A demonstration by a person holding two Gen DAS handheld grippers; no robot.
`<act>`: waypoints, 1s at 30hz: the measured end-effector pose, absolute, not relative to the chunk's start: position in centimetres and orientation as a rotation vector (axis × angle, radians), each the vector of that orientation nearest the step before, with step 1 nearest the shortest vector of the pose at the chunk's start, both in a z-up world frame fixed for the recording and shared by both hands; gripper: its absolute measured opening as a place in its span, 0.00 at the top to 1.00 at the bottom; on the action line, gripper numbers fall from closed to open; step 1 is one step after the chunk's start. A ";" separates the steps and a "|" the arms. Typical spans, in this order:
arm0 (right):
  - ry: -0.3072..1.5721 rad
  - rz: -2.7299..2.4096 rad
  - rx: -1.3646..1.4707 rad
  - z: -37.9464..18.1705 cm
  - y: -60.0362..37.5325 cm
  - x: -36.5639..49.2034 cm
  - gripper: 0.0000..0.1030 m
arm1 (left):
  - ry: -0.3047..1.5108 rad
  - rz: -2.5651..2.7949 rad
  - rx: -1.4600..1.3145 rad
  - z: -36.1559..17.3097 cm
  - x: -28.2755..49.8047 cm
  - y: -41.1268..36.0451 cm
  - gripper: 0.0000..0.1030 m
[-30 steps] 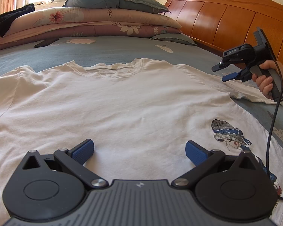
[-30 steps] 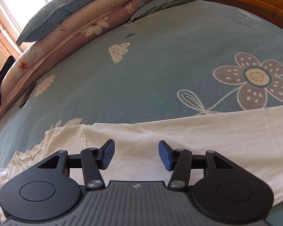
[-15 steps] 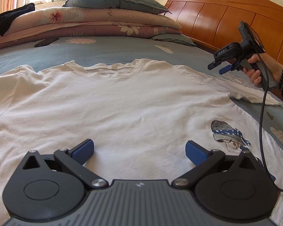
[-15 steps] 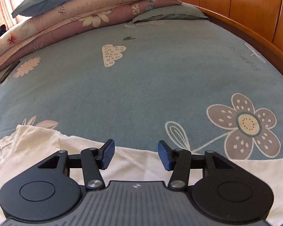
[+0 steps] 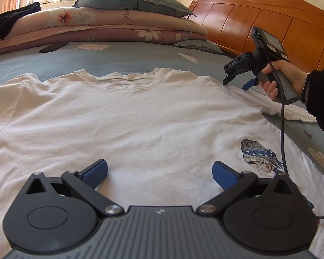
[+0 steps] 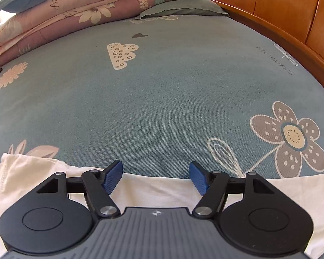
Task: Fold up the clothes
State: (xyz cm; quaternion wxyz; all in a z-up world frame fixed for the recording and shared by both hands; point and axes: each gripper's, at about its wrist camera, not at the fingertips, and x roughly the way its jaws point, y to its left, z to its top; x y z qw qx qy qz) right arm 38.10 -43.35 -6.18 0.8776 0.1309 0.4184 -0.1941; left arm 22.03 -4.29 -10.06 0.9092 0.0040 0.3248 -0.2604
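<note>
White T-shirt (image 5: 140, 118) spread flat on bed (image 6: 162, 97) for folding; right hand-held gripper (image 6: 155, 176) just widened, empty, above shoulder edge; left hand-held gripper (image 5: 159, 172) released over chest.

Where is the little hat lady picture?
In the left wrist view, the hat lady print sits low on the right of the white T-shirt, beside the dangling cable.

Your right gripper (image 6: 155, 173) fills the bottom of the frame, its jaws just opened wider with nothing between them, above the edge of the white shirt (image 6: 153, 191). The blue bedsheet (image 6: 162, 90) spreads beyond; folded quilts (image 6: 80, 10) sit upper left.
</note>
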 end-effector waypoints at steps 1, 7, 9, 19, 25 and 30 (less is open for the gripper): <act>0.865 -0.384 0.272 -5.7 -42.8 37.6 0.30 | 0.670 -0.537 0.009 -10.1 22.0 -4.3 0.01; 0.946 -0.299 0.235 -4.8 -38.8 35.7 0.29 | 0.670 -0.535 0.013 -10.1 21.9 -4.4 0.01; 0.966 -0.316 0.225 -5.5 -38.1 35.6 0.29 | 0.670 -0.535 0.013 -10.1 21.9 -4.4 0.01; 0.937 -0.410 0.214 -8.1 -39.3 40.1 0.17 | 0.670 -0.536 0.011 -10.0 21.9 -4.4 0.01; 0.890 -0.436 0.247 -7.1 -40.7 41.4 0.17 | 0.670 -0.537 0.007 -10.0 21.9 -4.4 0.01; 0.884 -0.370 0.254 -5.2 -39.4 39.6 0.17 | 0.670 -0.536 0.009 -10.0 21.9 -4.4 0.01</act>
